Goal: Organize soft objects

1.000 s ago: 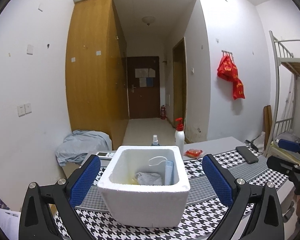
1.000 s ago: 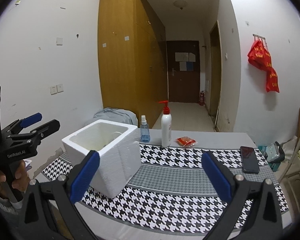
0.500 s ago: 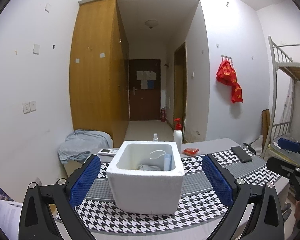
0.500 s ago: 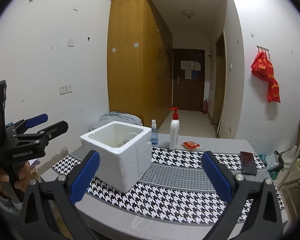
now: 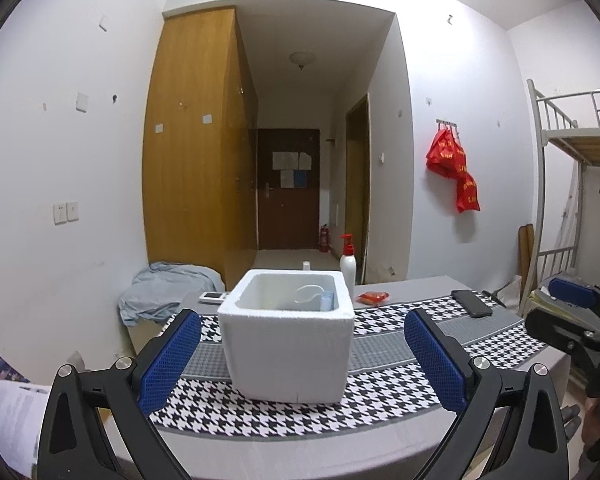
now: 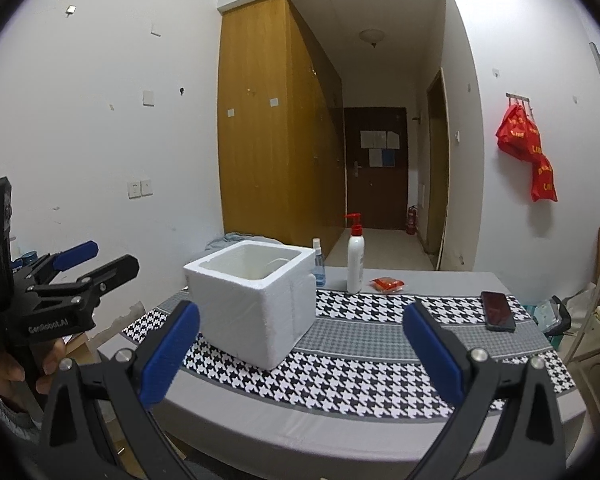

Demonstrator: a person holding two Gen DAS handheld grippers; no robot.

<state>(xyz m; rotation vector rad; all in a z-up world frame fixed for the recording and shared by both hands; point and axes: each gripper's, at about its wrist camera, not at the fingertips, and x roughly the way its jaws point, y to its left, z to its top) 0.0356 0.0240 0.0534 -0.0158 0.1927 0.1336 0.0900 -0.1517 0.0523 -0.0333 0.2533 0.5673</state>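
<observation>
left gripper (image 5: 302, 356): spread wide, nothing between the blue pads, held off the near edge of the table (image 5: 300, 444) with the foam box dead ahead. in the right wrist view it pokes in from the left edge, a hand wrapped around the handle but mostly cut off.
right gripper (image 6: 300, 350): also wide apart and holding nothing, over the table's near edge, box off to its left.
foam box (image 5: 288, 346): white, open top, sitting on the houndstooth runner (image 5: 384, 390).
soft stuff: inside the box. all i can really make out is a white loop (image 5: 308, 294) and something light blue (image 5: 327, 301) against the right inner wall. the near wall hides the bottom, so no clue what else is in there.
spray bottle (image 6: 318, 263): behind the box. from the left wrist only its cap shows.
pump bottle (image 6: 355, 254): upright just right of the spray bottle.
red packet (image 6: 388, 284): small, too blurry to read.
phone (image 6: 497, 311): lying face up near the right end.
</observation>
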